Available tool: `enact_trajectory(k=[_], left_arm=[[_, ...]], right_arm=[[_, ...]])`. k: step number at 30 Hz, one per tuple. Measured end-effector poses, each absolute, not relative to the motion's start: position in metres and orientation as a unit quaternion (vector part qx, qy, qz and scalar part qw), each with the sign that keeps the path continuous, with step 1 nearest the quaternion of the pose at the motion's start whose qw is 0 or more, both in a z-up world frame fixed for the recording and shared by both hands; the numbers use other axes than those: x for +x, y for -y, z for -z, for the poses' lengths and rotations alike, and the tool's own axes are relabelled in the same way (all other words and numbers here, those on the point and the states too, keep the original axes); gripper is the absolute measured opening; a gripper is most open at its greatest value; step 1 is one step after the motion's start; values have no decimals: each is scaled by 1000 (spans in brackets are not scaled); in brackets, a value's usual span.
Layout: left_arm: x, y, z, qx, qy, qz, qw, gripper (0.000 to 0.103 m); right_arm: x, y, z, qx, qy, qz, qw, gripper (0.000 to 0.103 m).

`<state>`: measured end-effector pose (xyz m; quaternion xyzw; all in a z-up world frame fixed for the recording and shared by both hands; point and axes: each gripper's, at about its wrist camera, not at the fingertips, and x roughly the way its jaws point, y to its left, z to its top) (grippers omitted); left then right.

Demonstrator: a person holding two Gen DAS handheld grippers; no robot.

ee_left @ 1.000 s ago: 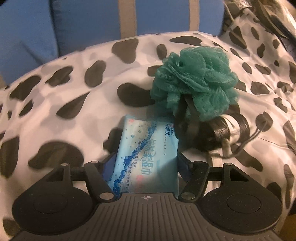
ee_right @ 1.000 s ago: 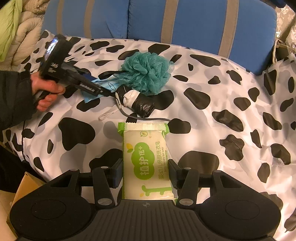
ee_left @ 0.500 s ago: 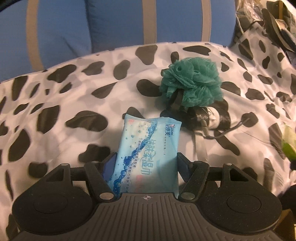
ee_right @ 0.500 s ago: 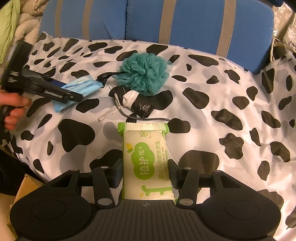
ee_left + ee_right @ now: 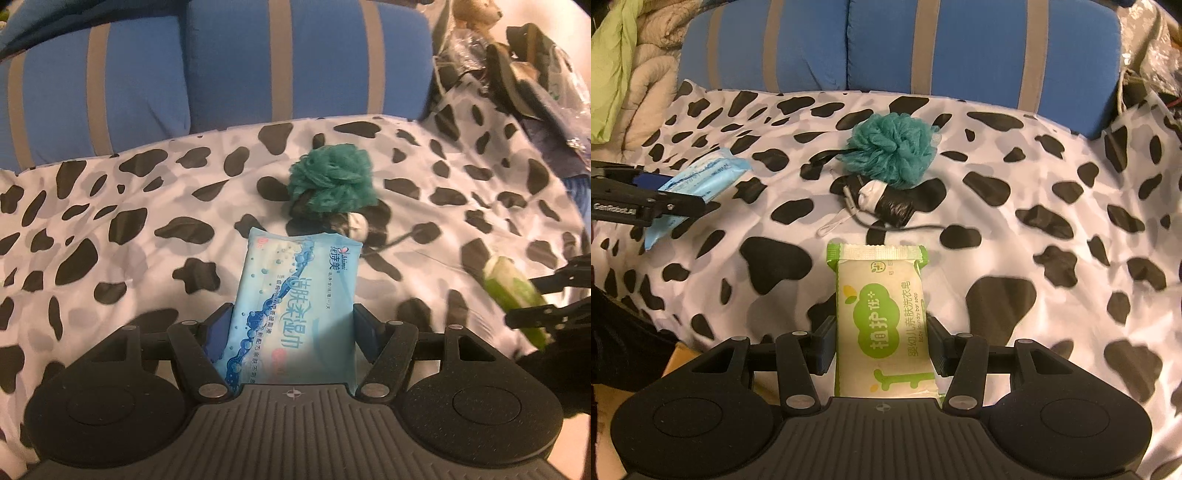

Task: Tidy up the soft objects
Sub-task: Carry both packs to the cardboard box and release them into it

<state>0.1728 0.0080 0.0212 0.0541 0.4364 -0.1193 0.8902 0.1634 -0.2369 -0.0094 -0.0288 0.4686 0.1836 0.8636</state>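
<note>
My left gripper [image 5: 291,325] is shut on a light blue wet-wipes pack [image 5: 295,302] and holds it above the cow-print cover [image 5: 110,229]. The pack also shows in the right wrist view [image 5: 701,177], at the left. My right gripper [image 5: 881,343] is shut on a green and white soap bar pack [image 5: 882,317]; it shows blurred in the left wrist view [image 5: 509,288]. A teal mesh bath pouf [image 5: 890,147] lies mid-cover, also in the left wrist view [image 5: 332,181]. A black folded umbrella [image 5: 886,206] with a white strap lies just in front of the pouf.
Blue cushions with grey stripes [image 5: 894,44] back the sofa. Beige and green bedding [image 5: 624,74] is piled at the left. Bags and clutter [image 5: 517,74] sit at the right end. A cardboard box edge [image 5: 679,358] shows below the cover.
My left gripper has pulled back and to the left with the wipes pack, away from the pouf and umbrella. My right gripper has kept its place with the soap pack.
</note>
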Motion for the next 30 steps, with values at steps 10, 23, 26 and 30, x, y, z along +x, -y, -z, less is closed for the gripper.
enact_trajectory(k=[10, 23, 26, 30], left_arm=[[105, 6, -22, 37, -446, 133, 884, 66], [55, 19, 26, 8, -531, 132, 837, 66], [49, 21, 31, 15, -541, 135, 830, 66], [46, 19, 32, 16, -544, 136, 828, 66]], right_arm=[[112, 235, 8, 2, -491, -174, 854, 53], [58, 202, 45, -23, -573, -183, 798, 53], [53, 198, 50, -30, -583, -188, 790, 53], [50, 196, 51, -34, -586, -190, 787, 53]])
